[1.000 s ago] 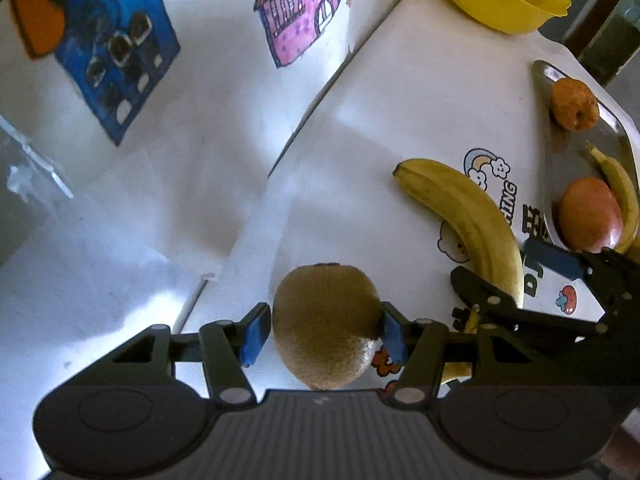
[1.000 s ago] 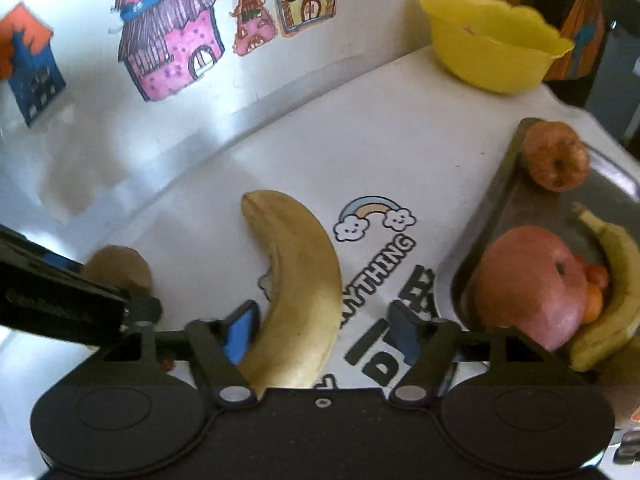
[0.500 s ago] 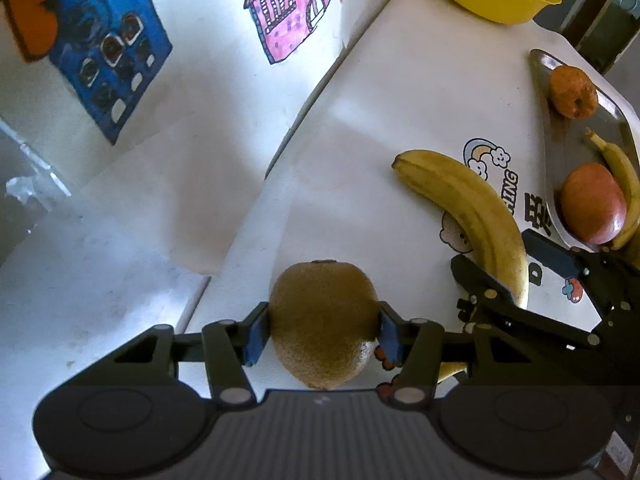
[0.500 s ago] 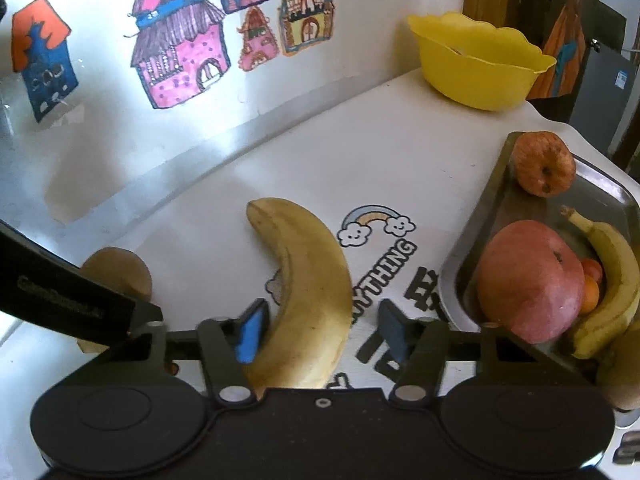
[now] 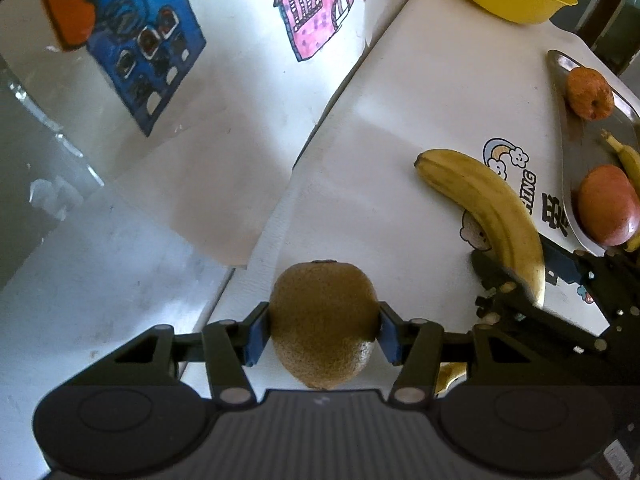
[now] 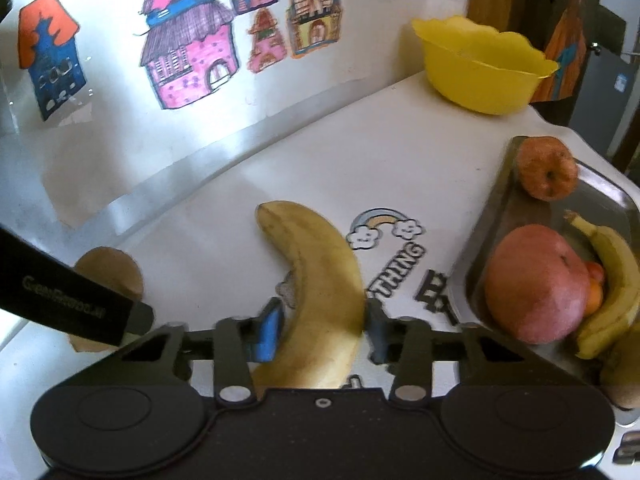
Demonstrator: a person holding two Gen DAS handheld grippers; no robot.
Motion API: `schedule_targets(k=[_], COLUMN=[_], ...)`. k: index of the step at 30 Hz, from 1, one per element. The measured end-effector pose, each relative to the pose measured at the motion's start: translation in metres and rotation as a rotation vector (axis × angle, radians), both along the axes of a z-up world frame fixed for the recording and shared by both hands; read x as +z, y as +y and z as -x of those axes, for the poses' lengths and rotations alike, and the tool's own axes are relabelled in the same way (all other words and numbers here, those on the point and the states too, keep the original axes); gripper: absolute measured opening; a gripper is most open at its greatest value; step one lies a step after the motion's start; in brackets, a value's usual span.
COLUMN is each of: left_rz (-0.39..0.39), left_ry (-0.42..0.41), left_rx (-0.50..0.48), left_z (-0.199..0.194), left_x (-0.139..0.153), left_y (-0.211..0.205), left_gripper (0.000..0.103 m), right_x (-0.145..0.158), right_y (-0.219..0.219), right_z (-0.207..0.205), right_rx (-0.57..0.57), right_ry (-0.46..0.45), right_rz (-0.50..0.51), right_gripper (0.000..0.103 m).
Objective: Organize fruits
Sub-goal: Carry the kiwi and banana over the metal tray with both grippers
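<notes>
My left gripper (image 5: 322, 334) is shut on a brown kiwi (image 5: 324, 324), with a blue pad pressed to each side of it, near the table's left edge. The same kiwi (image 6: 108, 272) shows at the left of the right wrist view, behind the left gripper's black body. My right gripper (image 6: 322, 332) has its pads against both sides of a large yellow banana (image 6: 320, 280) that lies on the white table. The banana (image 5: 492, 208) curves toward a steel tray (image 6: 490, 208) on the right.
The tray (image 5: 560, 128) holds a red apple (image 6: 532, 284), a small wrinkled orange-red fruit (image 6: 546, 168), a second banana (image 6: 612, 280) and other fruit. A yellow bowl (image 6: 480, 68) stands at the far corner. A wall with house drawings (image 6: 188, 52) borders the table's far side.
The right gripper's fingers have closed in from a wide gap onto the banana. The left gripper has kept hold of the kiwi and shifted only slightly.
</notes>
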State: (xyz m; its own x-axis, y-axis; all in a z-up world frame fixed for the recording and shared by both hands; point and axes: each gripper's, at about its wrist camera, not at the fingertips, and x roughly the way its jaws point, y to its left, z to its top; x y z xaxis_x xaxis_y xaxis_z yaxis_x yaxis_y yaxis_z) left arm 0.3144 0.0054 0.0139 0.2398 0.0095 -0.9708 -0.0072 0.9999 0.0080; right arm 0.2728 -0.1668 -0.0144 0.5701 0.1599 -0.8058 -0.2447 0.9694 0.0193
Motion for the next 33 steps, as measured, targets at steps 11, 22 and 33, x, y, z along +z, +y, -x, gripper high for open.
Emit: schedule_targets(k=[11, 22, 33], left_rz=[0.025, 0.038, 0.036], left_ry=[-0.013, -0.039, -0.063], left_rx=[-0.037, -0.132, -0.206], left_z=[0.004, 0.009, 0.018], left_x=[0.009, 0.021, 0.031], left_y=[-0.018, -0.066, -0.106], left_gripper=[0.059, 0.059, 0.059], right_x=[0.015, 0.027, 0.035], right_y=[-0.035, -0.083, -0.109], right_z=[0.032, 0.073, 0.092], right_rx=[0.032, -0.018, -0.069], right_ry=[0.042, 0.020, -0.008], right_rz=[0.021, 0.026, 0.029], right_gripper=[0.039, 0.039, 0.039])
